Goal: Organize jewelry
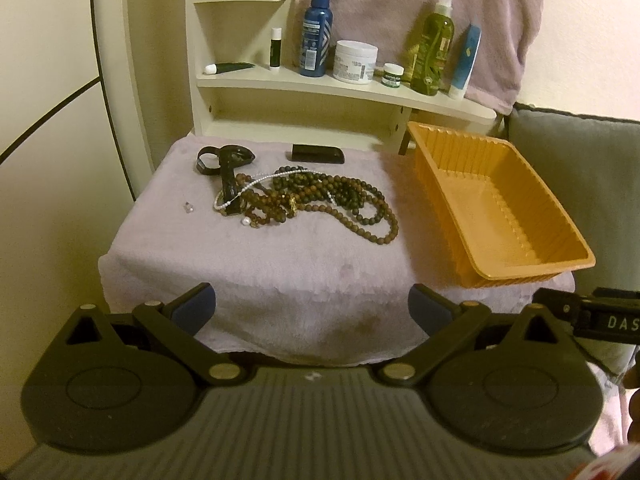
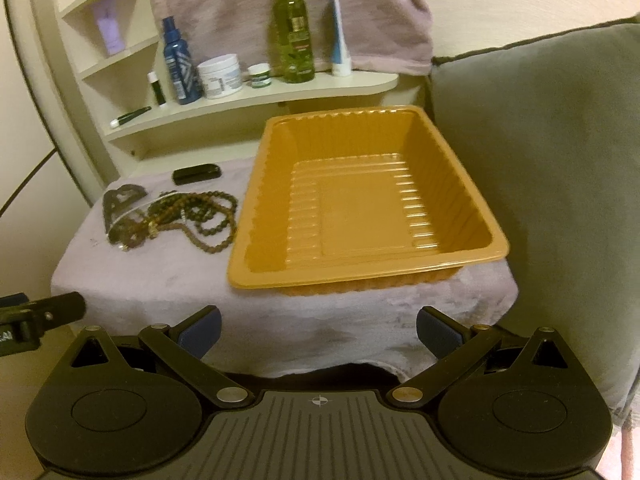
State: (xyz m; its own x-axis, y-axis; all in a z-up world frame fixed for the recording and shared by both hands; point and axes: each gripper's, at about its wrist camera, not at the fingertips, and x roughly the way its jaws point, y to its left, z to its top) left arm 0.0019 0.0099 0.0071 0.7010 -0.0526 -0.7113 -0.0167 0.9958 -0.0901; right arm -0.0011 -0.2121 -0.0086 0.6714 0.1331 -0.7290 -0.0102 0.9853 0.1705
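Shelf [image 1: 344, 90] bottles' labels unreadable, "DAS" on right gripper [image 1: 600, 316]

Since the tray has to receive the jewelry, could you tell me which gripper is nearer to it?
Right. The right gripper faces the orange tray head-on; the left gripper faces the beads, tray off to its right.

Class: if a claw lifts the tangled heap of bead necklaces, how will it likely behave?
The heap of brown and dark bead necklaces would probably hang floppy. Its strands overlap, so several may rise together. The round beads look smooth, so they could slip from the pads.
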